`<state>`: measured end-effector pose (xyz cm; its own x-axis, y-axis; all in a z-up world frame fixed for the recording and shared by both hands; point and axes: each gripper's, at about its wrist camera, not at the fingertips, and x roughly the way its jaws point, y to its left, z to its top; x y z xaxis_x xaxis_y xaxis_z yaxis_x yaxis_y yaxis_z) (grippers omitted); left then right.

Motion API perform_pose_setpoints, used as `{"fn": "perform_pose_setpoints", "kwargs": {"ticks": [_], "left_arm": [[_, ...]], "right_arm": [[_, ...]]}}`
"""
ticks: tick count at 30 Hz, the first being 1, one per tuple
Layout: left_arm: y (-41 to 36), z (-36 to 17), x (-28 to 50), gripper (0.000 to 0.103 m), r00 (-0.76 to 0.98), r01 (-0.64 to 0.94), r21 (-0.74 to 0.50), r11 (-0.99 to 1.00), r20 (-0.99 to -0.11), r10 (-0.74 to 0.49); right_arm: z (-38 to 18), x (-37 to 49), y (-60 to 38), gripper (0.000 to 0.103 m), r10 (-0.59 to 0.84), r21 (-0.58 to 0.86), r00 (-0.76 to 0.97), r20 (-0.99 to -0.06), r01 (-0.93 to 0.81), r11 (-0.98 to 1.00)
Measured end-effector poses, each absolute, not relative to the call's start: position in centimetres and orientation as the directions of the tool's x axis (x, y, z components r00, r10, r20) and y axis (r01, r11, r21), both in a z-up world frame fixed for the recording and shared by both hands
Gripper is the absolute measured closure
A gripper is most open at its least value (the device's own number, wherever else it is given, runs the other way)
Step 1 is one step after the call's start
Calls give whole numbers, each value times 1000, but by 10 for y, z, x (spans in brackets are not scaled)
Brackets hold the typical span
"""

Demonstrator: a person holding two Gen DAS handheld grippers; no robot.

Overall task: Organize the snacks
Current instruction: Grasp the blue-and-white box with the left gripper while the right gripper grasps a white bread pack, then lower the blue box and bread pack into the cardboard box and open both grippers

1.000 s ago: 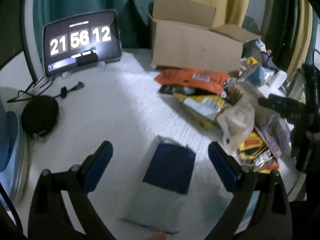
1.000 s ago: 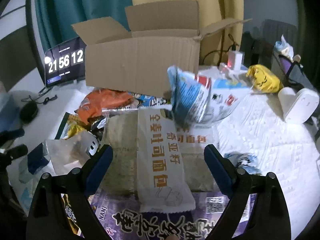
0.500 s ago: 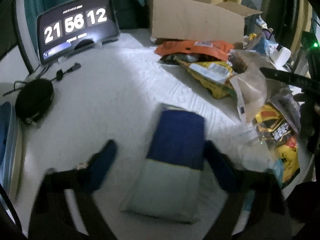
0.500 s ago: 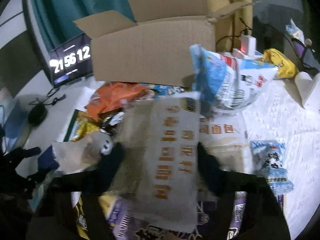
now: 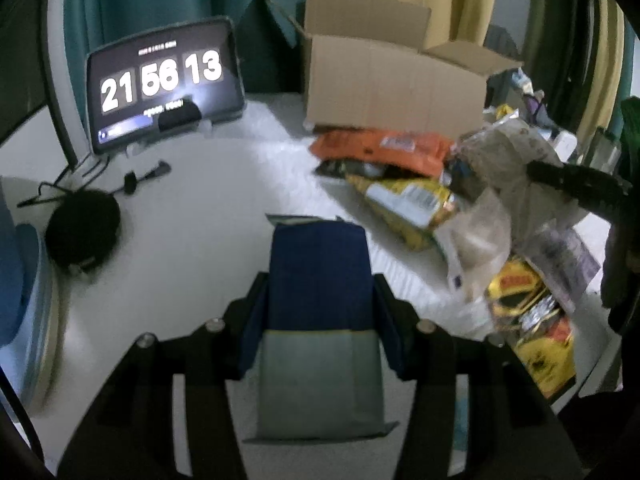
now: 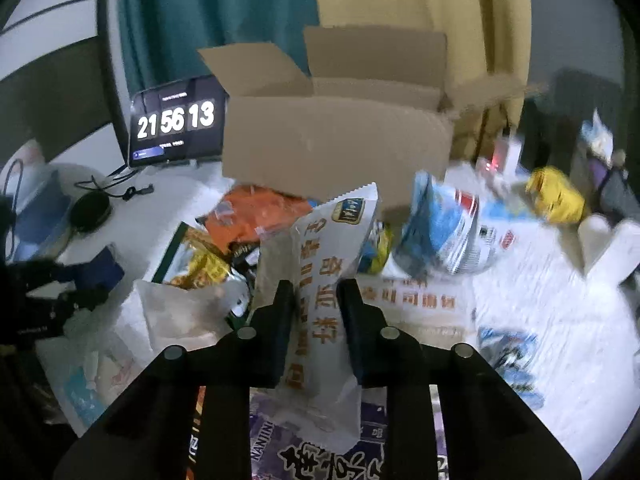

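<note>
Both grippers were closing: left gripper (image 5: 320,320) pinched the blue pack (image 5: 318,276) mid-frame, right gripper (image 6: 314,320) the white bag (image 6: 324,280) center. I'd squeeze firm, lift clear of the pile, then aim for the box (image 6: 336,140) up top.

Curtained (image 6: 192,20) home room, bedsheet-covered surface (image 5: 208,208)

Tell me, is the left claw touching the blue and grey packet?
Touching. In the left wrist view, the closing left gripper has both blue pads pressed against the sides of the blue and grey packet.
</note>
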<state>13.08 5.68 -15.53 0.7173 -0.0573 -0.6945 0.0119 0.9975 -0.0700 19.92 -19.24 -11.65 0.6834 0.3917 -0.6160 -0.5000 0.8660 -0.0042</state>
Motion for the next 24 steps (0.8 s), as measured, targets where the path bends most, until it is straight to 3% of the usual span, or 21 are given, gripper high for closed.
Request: {"fn": "perform_pose_setpoints", "kwargs": {"ticks": [24], "left_arm": [[43, -61, 185, 52, 870, 86, -45, 995, -483, -97]], "right_arm": [[-35, 230, -198, 79, 395, -59, 788, -471, -475, 878]]}}
